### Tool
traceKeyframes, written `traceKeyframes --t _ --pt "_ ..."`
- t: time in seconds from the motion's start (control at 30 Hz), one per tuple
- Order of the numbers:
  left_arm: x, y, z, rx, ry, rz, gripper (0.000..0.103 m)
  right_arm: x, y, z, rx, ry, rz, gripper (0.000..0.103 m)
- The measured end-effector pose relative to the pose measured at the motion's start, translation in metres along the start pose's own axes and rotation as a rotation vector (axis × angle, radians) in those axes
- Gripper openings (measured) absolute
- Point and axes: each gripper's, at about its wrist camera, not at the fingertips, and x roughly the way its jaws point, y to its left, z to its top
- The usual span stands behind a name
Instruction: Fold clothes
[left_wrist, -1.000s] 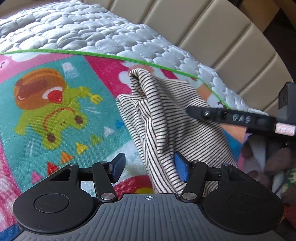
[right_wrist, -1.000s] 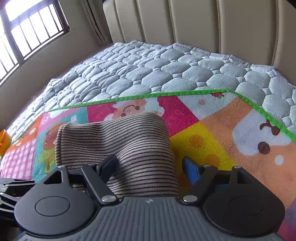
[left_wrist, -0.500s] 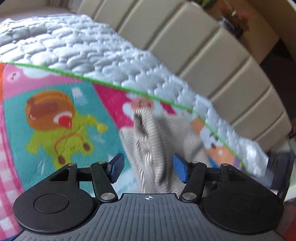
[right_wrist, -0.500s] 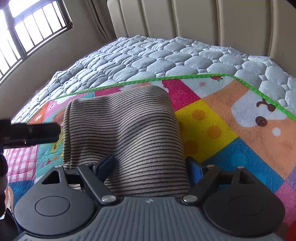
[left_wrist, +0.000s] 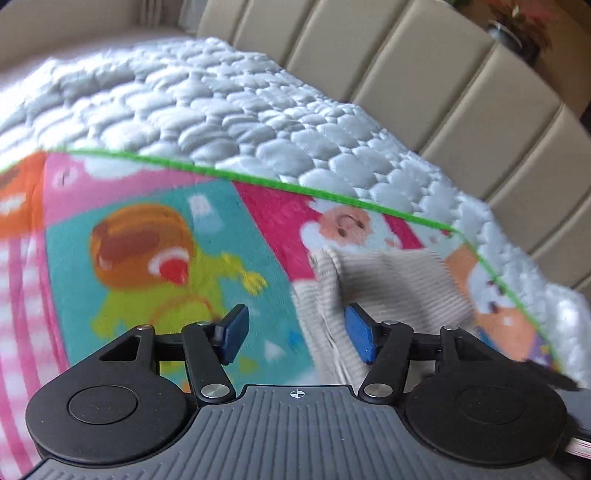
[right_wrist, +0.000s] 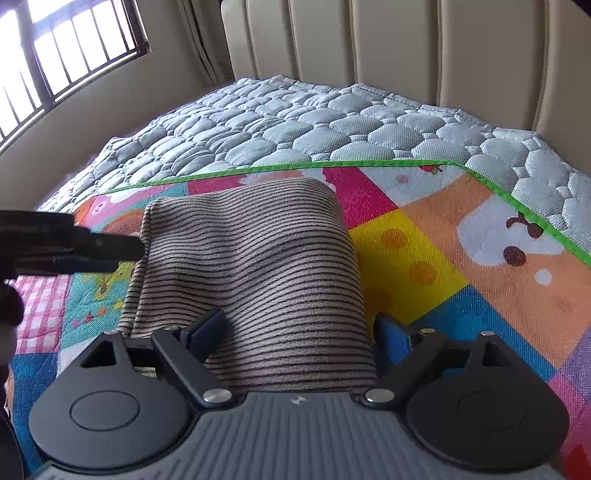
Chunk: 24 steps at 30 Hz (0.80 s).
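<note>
A beige garment with thin black stripes (right_wrist: 258, 258) lies folded on a colourful cartoon play mat (right_wrist: 424, 258) on the bed. My right gripper (right_wrist: 299, 328) is open, its jaws wide on either side of the garment's near end. My left gripper (left_wrist: 295, 332) is open and empty, with the garment (left_wrist: 388, 280) ahead and to its right, blurred by motion. In the right wrist view the left gripper's fingers (right_wrist: 92, 247) hover at the garment's left edge.
The mat (left_wrist: 147, 229) has a green border and lies on a grey quilted mattress pad (right_wrist: 295, 125). A beige padded headboard (right_wrist: 406, 48) stands behind. A barred window (right_wrist: 55, 55) is at the far left.
My left gripper has pulled back and up from the garment, which now looks smaller and lower in its view. My right gripper has drawn back slightly; the garment lies flatter.
</note>
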Motion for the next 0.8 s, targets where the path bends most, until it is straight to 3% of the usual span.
traceKeyframes --t 0.13,0.43,0.7,0.8 --pt "-0.006 -0.004 -0.025 -0.058 0.092 -0.126 0.071 0.000 -0.002 0.000 0.007 0.002 0.005 0.089" --pt "0.013 -0.003 -0.047 -0.065 0.124 -0.191 0.072 0.003 -0.008 0.000 0.033 0.016 0.010 0.095" --pt "0.001 -0.015 -0.043 0.016 0.048 -0.136 0.075 -0.002 -0.015 0.007 0.027 0.029 0.051 0.096" --pt "0.002 -0.024 -0.047 0.074 0.067 -0.126 0.078 -0.001 -0.018 0.007 0.043 0.047 0.076 0.096"
